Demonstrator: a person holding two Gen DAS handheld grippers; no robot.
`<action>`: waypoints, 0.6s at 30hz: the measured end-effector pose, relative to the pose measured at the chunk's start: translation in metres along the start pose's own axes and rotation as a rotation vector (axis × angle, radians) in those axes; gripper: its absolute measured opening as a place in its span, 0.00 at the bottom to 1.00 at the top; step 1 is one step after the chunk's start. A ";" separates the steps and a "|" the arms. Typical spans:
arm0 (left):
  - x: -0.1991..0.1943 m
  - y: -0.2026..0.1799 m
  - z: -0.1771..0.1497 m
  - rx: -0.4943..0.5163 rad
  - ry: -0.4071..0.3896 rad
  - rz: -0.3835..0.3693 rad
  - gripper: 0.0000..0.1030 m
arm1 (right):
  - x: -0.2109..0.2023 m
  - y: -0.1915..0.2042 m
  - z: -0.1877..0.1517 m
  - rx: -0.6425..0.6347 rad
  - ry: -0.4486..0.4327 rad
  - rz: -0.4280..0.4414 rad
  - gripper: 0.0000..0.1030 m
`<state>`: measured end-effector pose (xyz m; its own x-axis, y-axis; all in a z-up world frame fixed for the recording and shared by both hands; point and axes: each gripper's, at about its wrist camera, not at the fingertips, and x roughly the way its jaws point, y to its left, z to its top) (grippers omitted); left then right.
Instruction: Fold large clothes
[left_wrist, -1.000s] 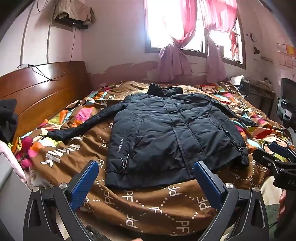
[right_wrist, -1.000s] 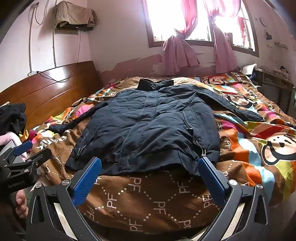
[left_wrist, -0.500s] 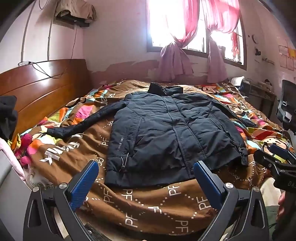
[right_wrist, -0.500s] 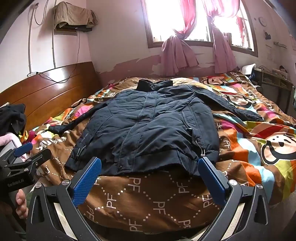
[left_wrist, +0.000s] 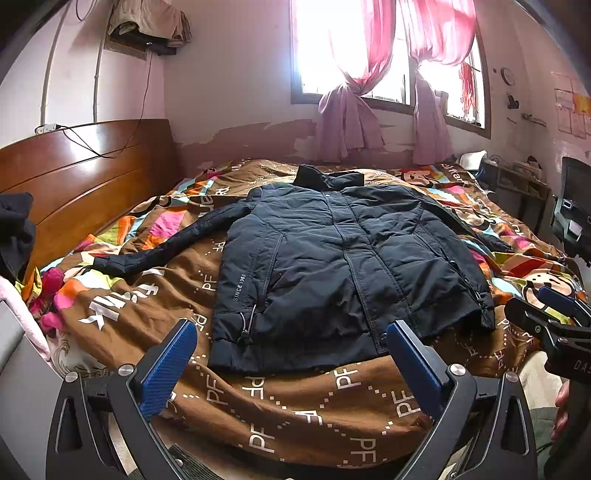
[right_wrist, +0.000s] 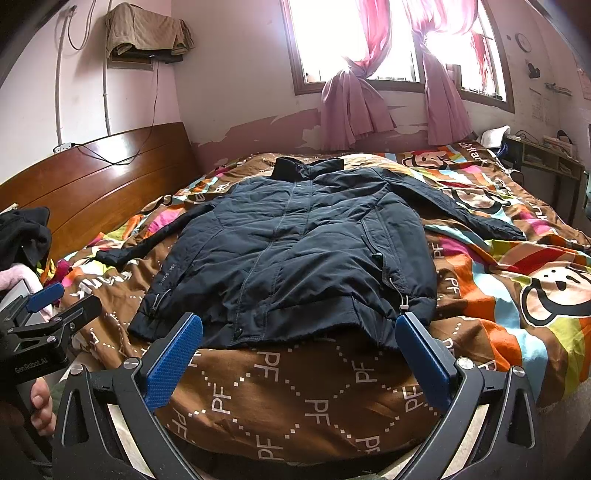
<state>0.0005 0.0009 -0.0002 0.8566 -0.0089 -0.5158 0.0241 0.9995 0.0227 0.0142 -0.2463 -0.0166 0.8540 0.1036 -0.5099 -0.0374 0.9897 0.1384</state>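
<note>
A wide bed is filling most of both views, its patterned quilt of brown lettered diamonds and bright cartoon panels hanging over the near edge. A wooden headboard is running along the bed's left edge, with a cable trailing across its top. Behind the far edge, pink curtains are hanging knotted in front of a bright window.

The dark jacket is lying flat and face up in the middle of the bed, zipped shut, its collar pointing toward the far edge and its hem lying near the near edge. One sleeve is stretching out toward the headboard side; the other is reaching toward the right edge. Nothing is lying on top of it.

A heap of dark and pink clothes is sitting at the near left corner, beside the headboard. A brown cloth is draping over a unit high on the wall.

The left gripper is hovering at the near edge, just short of the hem, its blue fingers standing wide apart around nothing. The right gripper is hovering likewise toward the hem's right half, fingers spread and empty.
</note>
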 end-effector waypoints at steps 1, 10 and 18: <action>0.000 0.000 0.000 0.000 0.000 0.000 1.00 | 0.000 0.000 0.000 0.000 0.001 0.000 0.99; 0.000 0.000 0.000 0.001 0.000 0.001 1.00 | 0.000 0.000 -0.001 -0.001 0.000 0.000 0.99; 0.000 0.000 0.000 0.002 -0.001 0.001 1.00 | 0.001 0.001 -0.001 0.000 0.001 0.000 0.99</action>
<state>0.0006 0.0009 -0.0003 0.8571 -0.0080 -0.5152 0.0241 0.9994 0.0246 0.0142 -0.2455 -0.0174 0.8537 0.1034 -0.5104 -0.0370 0.9897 0.1385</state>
